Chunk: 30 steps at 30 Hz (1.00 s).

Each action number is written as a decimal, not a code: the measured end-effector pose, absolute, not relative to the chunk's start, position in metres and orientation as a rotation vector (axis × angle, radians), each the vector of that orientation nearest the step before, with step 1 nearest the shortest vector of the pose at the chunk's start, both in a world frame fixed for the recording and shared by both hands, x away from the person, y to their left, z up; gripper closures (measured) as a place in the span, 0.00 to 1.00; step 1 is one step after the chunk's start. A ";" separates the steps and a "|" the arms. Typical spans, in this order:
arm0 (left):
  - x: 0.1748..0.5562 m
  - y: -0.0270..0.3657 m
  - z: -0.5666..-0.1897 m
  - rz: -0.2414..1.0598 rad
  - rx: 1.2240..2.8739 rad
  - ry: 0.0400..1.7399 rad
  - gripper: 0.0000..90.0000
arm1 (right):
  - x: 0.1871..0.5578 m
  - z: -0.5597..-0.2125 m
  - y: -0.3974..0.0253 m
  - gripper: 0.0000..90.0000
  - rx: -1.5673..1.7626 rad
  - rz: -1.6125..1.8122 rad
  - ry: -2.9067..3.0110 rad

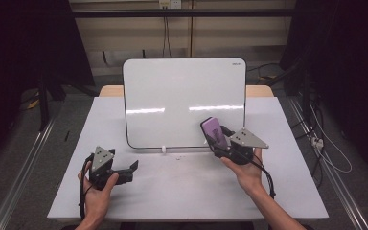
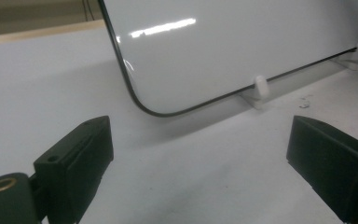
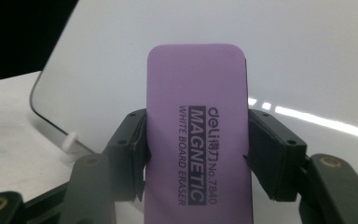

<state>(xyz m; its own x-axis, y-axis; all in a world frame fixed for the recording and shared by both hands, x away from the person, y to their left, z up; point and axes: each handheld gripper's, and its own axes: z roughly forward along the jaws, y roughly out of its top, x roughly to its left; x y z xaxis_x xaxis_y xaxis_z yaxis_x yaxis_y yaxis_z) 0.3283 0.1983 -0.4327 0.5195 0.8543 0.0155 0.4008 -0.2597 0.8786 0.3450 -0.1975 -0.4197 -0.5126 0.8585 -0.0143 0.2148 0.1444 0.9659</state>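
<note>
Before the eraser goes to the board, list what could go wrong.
1. The whiteboard leans on small white clips; a hard push with the purple magnetic eraser might tip or slide it.
2. The right gripper pinches only the eraser's narrow sides, so it may twist.
3. The left gripper, open, isn't bracing the board.

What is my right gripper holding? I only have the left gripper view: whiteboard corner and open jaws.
Observer: The right gripper is clamped on a purple whiteboard eraser, one jaw on each long side.
Operator: Is the eraser touching the whiteboard?
Observer: I cannot tell; in the high view it is held in front of the whiteboard, near the lower right corner.
Operator: Any marks on that board?
Observer: None visible; the high view shows a blank white face with light reflections.
</note>
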 end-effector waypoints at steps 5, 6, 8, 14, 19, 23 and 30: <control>0.327 0.197 -0.430 0.640 1.808 1.016 0.08 | 0.342 -0.421 -0.186 0.47 1.030 1.466 1.848; 0.327 0.196 -0.430 0.637 1.786 1.021 0.09 | 0.342 -0.422 -0.184 0.47 1.030 1.481 1.850; 0.329 0.193 -0.428 0.595 1.754 1.030 0.10 | 0.341 -0.422 -0.181 0.47 1.024 1.501 1.858; 0.332 0.178 -0.418 0.494 1.705 0.951 0.11 | 0.338 -0.421 -0.176 0.47 1.020 1.561 1.849; 0.334 0.159 -0.409 0.396 1.631 0.885 0.09 | 0.336 -0.421 -0.173 0.47 1.021 1.616 1.844; 0.339 0.140 -0.403 0.346 1.594 0.851 0.11 | 0.334 -0.422 -0.169 0.47 1.035 1.653 1.843; 0.349 0.118 -0.398 0.297 1.539 0.812 0.22 | 0.332 -0.421 -0.163 0.47 1.051 1.720 1.842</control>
<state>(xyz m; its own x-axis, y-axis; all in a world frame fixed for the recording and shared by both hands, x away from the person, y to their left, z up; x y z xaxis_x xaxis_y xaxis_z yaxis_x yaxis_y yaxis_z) 0.3487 0.1182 -0.3978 0.7140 0.6433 -0.2763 0.3136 0.0591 0.9477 0.3325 -0.1635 -0.4211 -0.6326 0.7495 0.1951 0.2458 -0.0446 0.9683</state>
